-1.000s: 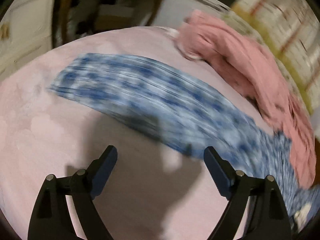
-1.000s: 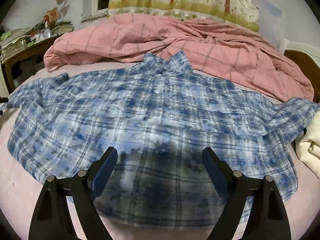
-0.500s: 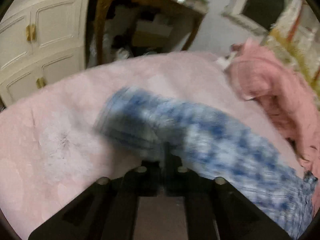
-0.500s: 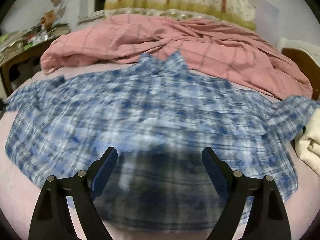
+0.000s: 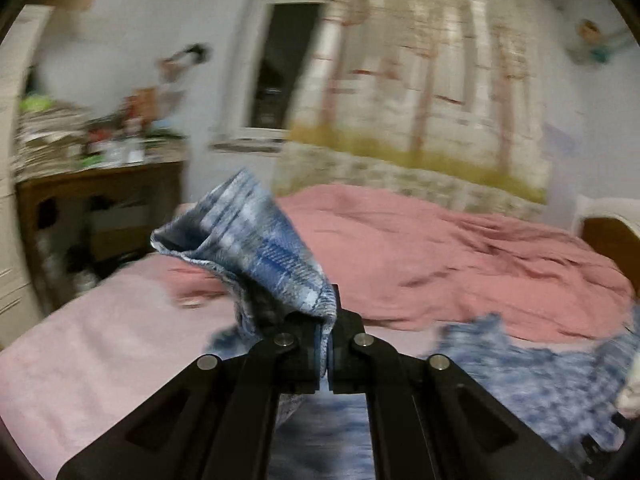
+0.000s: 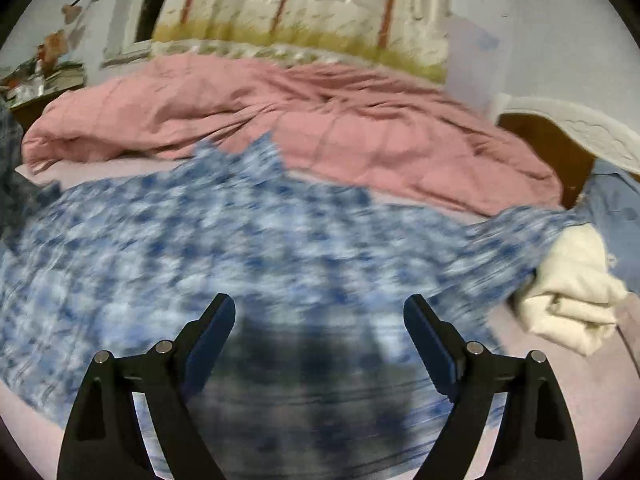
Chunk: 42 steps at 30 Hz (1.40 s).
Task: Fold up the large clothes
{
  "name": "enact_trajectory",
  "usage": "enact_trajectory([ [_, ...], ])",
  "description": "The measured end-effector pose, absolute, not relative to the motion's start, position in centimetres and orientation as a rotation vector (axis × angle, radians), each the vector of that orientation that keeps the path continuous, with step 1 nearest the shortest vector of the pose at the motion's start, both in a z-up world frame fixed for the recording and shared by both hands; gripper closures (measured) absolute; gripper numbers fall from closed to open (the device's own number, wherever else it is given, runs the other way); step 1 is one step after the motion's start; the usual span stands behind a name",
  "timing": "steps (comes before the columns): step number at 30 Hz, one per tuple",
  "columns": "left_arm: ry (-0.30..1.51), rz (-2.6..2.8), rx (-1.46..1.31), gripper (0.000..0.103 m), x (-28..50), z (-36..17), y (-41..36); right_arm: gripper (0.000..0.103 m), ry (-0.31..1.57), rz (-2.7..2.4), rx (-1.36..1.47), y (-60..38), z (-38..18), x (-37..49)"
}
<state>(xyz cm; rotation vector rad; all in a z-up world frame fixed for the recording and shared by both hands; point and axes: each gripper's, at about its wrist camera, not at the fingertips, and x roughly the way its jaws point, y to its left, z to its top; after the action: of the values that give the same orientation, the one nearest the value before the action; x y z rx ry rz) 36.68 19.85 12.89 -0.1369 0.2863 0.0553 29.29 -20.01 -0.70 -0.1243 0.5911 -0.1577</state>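
Early stage, by my read: first fold just starting. Blue plaid shirt lies mostly flat, spread across the bed, collar toward the pink quilt. Left gripper is pressed together, pinching a sleeve end lifted clear of the bed. Right gripper is spread wide, holding nothing, hovering over the shirt's lower body. No crease laid yet; both sleeves, sides and the final halving all look outstanding.

Count: one plaid shirt, one pink quilt, one cream garment bunched at the right edge, one plain blue cloth behind it, two grippers. Frames are blurred; fine detail unreadable.
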Motion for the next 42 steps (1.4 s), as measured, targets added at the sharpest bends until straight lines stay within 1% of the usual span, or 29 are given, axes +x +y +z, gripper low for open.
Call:
enact_trajectory([
  [4,0.300,-0.037,-0.109,0.102,38.1,13.5,12.2,0.015,0.609,-0.119,-0.002,-24.1,0.6,29.7],
  [9,0.319,-0.176,-0.119,0.102,38.8,13.3,3.3,0.015,0.580,-0.242,-0.015,-28.5,1.5,29.9],
  [13,0.356,-0.245,-0.105,0.102,40.2,11.6,-2.8,0.015,0.597,-0.218,0.143,-32.1,1.5,29.8],
  [15,0.375,-0.261,-0.086,0.102,41.2,10.3,-5.9,0.015,0.611,-0.194,0.189,-33.0,1.4,29.8],
  [18,0.415,-0.243,-0.065,0.102,43.4,7.5,-9.4,0.015,0.587,-0.255,0.138,-33.0,1.0,29.7],
  [20,0.454,-0.239,-0.071,0.102,45.1,5.4,-10.4,0.015,0.590,-0.312,0.064,-32.5,0.1,30.3],
  [22,0.515,-0.246,-0.083,0.101,46.5,3.1,-10.9,0.015,0.637,-0.292,0.048,-32.4,-1.0,31.3],
  [23,0.548,-0.251,-0.087,0.098,46.8,2.0,-11.1,0.015,0.658,-0.279,0.065,-32.7,-1.3,31.7],
  [24,0.577,-0.249,-0.089,0.092,47.1,1.1,-11.2,0.015,0.666,-0.272,0.085,-32.9,-1.5,31.9],
  [25,0.602,-0.248,-0.087,0.071,47.1,0.4,-11.1,0.015,0.669,-0.270,0.099,-33.2,-1.6,32.0],
  [26,0.613,-0.246,-0.079,0.043,46.8,0.0,-10.8,0.015,0.671,-0.270,0.107,-33.4,-1.6,32.0],
  [27,0.611,-0.243,-0.065,0.033,46.3,-0.1,-10.4,0.015,0.668,-0.271,0.110,-33.6,-1.6,31.9],
  [28,0.596,-0.242,-0.043,0.028,45.5,0.2,-10.1,0.015,0.666,-0.273,0.112,-33.5,-1.6,31.8],
  [30,0.589,-0.232,0.021,0.027,43.9,0.8,-9.2,0.015,0.657,-0.275,0.121,-33.6,-1.5,31.6],
  [33,0.562,-0.219,0.063,0.023,41.3,2.0,-6.7,0.015,0.660,-0.256,0.137,-33.5,-1.6,31.7],
  [38,0.525,-0.037,0.071,0.018,38.1,3.1,0.2,0.015,0.676,-0.201,0.158,-33.1,-1.6,32.1],
  [40,0.550,0.070,0.071,0.018,37.9,2.5,3.3,0.015,0.673,-0.152,0.194,-33.0,-1.3,32.0],
  [42,0.617,0.141,0.005,0.018,37.7,1.7,7.0,0.015,0.670,-0.062,0.270,-33.0,-1.1,32.1],
])
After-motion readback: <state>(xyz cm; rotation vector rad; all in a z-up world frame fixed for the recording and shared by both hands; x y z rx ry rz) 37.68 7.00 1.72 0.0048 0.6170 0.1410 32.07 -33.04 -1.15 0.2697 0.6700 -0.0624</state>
